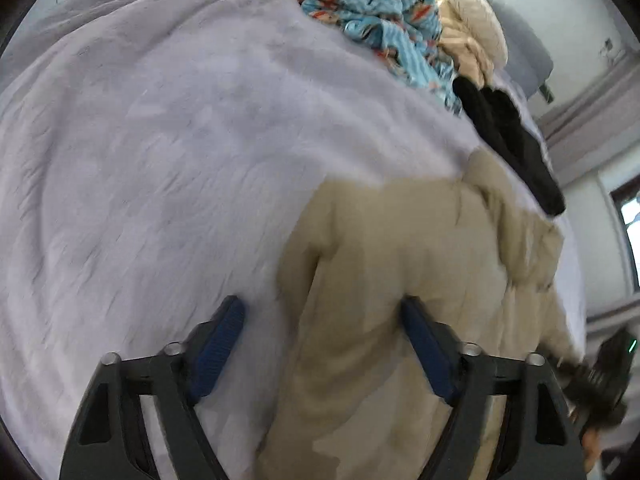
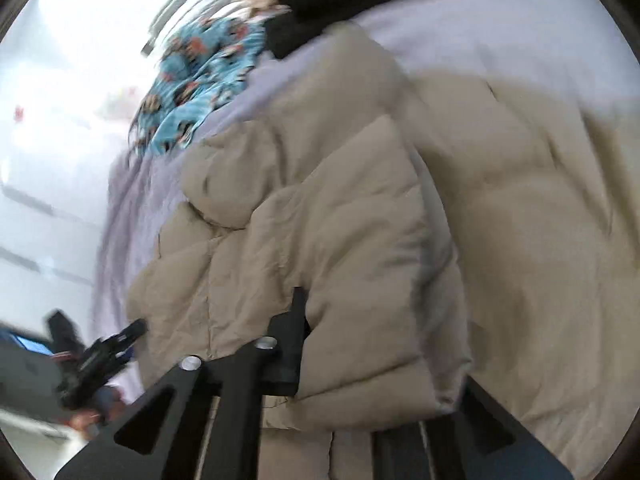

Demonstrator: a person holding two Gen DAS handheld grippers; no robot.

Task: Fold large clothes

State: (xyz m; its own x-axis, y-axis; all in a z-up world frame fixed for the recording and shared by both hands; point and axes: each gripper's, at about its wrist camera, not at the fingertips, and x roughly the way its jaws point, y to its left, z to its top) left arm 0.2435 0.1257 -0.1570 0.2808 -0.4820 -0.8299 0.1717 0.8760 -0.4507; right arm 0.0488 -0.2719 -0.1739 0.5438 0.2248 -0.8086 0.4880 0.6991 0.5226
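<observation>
Two wrist views, both smeared by blur. The left hand-held gripper (image 1: 322, 316) hangs with its blue pads (image 1: 218, 354) spread wide, gripping nothing, above the edge of the beige puffer jacket (image 1: 400, 264) lying on the lilac bedspread (image 1: 160, 140). Farther back lie blue patterned pyjamas (image 1: 368, 8) and a black garment (image 1: 508, 136). The right hand-held gripper (image 2: 380, 344) seems clamped on a jacket fold (image 2: 320, 240); its right finger is buried in fabric.

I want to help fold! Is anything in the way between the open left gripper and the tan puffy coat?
Nothing visible. The left gripper hangs open right over the coat. The right gripper already grips its edge.
</observation>
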